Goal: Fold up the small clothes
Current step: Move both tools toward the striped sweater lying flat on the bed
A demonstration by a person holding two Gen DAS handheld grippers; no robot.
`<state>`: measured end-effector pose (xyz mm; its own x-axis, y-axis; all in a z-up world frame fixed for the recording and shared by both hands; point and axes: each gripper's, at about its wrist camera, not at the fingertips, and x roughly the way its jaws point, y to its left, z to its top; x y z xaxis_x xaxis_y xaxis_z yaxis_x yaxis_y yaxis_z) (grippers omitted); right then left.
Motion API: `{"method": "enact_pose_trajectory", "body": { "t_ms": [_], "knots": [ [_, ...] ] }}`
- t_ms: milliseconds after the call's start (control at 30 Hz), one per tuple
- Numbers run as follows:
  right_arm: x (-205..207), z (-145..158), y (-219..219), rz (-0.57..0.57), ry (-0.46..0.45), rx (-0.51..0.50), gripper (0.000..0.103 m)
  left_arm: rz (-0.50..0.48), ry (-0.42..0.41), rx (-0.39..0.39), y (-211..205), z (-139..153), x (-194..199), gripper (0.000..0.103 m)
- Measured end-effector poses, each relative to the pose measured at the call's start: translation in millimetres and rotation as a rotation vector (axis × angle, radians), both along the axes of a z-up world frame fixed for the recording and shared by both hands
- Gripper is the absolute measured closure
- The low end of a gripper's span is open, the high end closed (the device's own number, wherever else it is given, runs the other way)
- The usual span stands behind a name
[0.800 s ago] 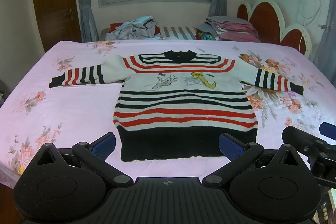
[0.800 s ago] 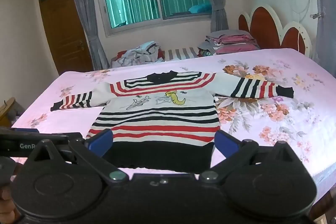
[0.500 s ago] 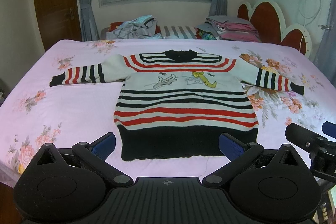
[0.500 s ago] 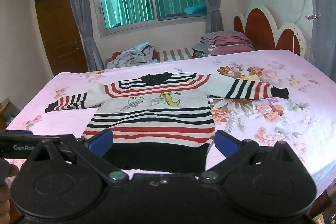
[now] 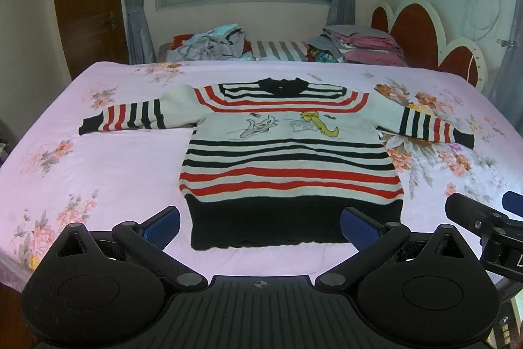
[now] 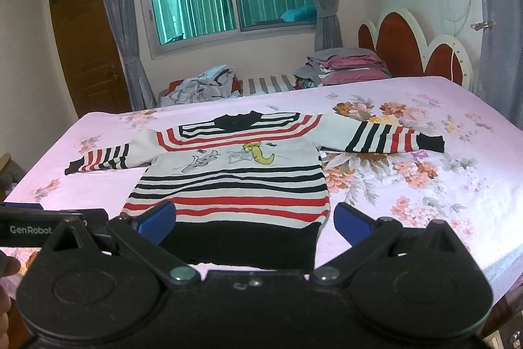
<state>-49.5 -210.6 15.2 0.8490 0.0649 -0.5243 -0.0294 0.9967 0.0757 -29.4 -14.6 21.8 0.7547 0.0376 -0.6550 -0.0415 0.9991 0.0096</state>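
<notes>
Pink, flower-printed sheet covers the bed [image 5: 98, 172], which serves as the folding surface and fills both wrist views from 9 to 3 o'clock. Laid on it at centre, front up with the collar toward 12 o'clock, is the sweater [image 5: 291, 159], a small striped knit in red, black and white with cartoon figures across the chest. It lies flat and open, each sleeve stretched out to a side, the left sleeve [image 5: 130, 116] reaching toward 9 o'clock and the right sleeve [image 5: 428, 126] toward 3 o'clock; that spread looks deliberate, since every edge is exposed for a clean first fold. Its black hem [image 5: 294, 224] sits nearest the cameras, just beyond the fingertips. Past the far edge of the bed, at 12 o'clock, a loose heap of clothes [image 5: 209, 44] waits on one side and a neat stack [image 5: 359, 43] sits on the other, likely unfolded and finished work kept apart. At 6 o'clock the left gripper [image 5: 260, 226] hangs above the near bed edge with its jaws spread wide and nothing between them, tilted down at the hem. The right gripper [image 6: 255, 221] matches it, jaws wide and empty, framing the hem from the other side; its fingers [image 5: 470, 211] show at 4 o'clock in the left view. No fold appears begun; both claws seem poised to take the garment.
</notes>
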Motion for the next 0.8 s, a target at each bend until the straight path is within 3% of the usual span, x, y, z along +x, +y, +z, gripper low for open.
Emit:
{"method": "enact_pose_trajectory", "body": {
  "t_ms": [700,800],
  "knots": [
    [11.2,-8.0,-6.9,-0.011,-0.117,-0.017,0.0,0.009,0.023,0.006,0.5,-6.3,16.7,0.0],
    [16.4,-9.1,-5.6,-0.016,-0.098,-0.019,0.0,0.013,0.027,0.006,-0.4,-8.1,22.9,0.0]
  ]
}}
